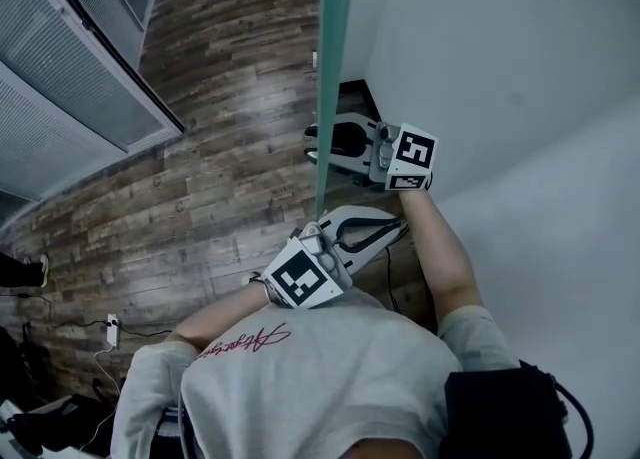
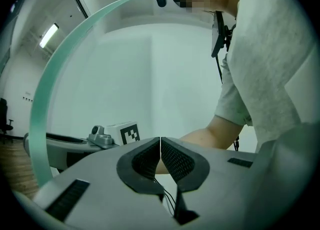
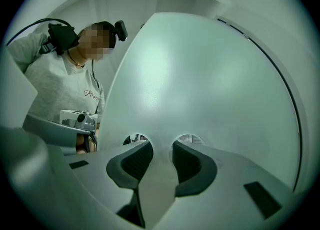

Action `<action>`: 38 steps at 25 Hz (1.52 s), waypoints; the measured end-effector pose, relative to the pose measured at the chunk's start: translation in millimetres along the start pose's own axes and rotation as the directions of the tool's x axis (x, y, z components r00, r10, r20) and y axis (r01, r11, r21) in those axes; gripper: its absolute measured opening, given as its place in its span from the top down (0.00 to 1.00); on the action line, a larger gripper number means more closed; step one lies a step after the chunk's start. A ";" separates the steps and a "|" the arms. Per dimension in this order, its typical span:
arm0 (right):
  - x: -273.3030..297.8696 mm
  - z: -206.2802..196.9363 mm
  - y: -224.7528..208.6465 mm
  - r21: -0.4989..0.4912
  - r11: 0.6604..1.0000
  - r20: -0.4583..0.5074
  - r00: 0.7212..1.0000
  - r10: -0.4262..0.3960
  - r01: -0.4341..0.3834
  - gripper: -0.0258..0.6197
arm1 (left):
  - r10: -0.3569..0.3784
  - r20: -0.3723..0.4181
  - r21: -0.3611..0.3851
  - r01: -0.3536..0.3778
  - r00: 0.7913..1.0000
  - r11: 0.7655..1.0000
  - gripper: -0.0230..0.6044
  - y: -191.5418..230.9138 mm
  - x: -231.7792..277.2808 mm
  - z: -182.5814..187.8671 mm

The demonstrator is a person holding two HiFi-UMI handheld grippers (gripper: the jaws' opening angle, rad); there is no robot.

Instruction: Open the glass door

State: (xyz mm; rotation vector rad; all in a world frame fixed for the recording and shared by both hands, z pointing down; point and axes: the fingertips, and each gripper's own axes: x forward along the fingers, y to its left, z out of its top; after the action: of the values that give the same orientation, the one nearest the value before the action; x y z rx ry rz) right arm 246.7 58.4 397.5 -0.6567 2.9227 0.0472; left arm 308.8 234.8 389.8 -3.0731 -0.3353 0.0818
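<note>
Dark wood-plank floor (image 1: 220, 157), white plug block (image 1: 112, 328) and cables (image 1: 80, 324) lower left

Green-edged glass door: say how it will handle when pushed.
The tall green-edged glass door is probably rigid and heavy, judging by its thick edge. Its smooth faces may slip in the right tongs gripping that edge.

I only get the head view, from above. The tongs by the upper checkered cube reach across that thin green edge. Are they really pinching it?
Observer: Yes. In the right gripper view the right tongs are closed on the edge of the glass door, which fills the gap between the pads.
Operator: And the lower pair, nearer the person?
Observer: The left gripper view shows the left tongs pressed together with nothing between them.
</note>
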 end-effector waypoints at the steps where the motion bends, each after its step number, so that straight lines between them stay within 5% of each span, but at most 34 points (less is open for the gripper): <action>1: -4.8 1.1 -0.5 0.000 1.000 -0.001 1.000 -0.003 0.003 0.75 | -0.018 0.001 -0.004 0.018 1.000 1.000 0.93 -1.7 3.9 -0.2; 12: -63.6 20.2 -5.7 0.012 0.997 0.003 0.998 -0.070 0.070 0.73 | -0.219 0.046 -0.029 0.220 0.975 0.975 0.93 -25.6 51.4 16.5; 25: -130.2 36.9 -7.2 0.046 0.991 -0.011 0.993 -0.121 0.122 0.73 | -0.365 0.093 -0.046 0.370 0.927 0.928 0.93 -44.9 104.9 33.6; 38: -204.7 50.5 -22.6 0.065 0.976 -0.019 0.978 -0.207 0.208 0.73 | -0.353 0.091 -0.051 0.358 0.931 0.932 0.93 -34.3 149.9 43.9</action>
State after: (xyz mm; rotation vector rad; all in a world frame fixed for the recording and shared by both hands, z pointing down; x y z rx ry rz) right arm 446.2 127.8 378.0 -0.9496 2.8350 -0.0767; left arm 445.1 302.6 340.9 -3.0187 -0.9103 0.1823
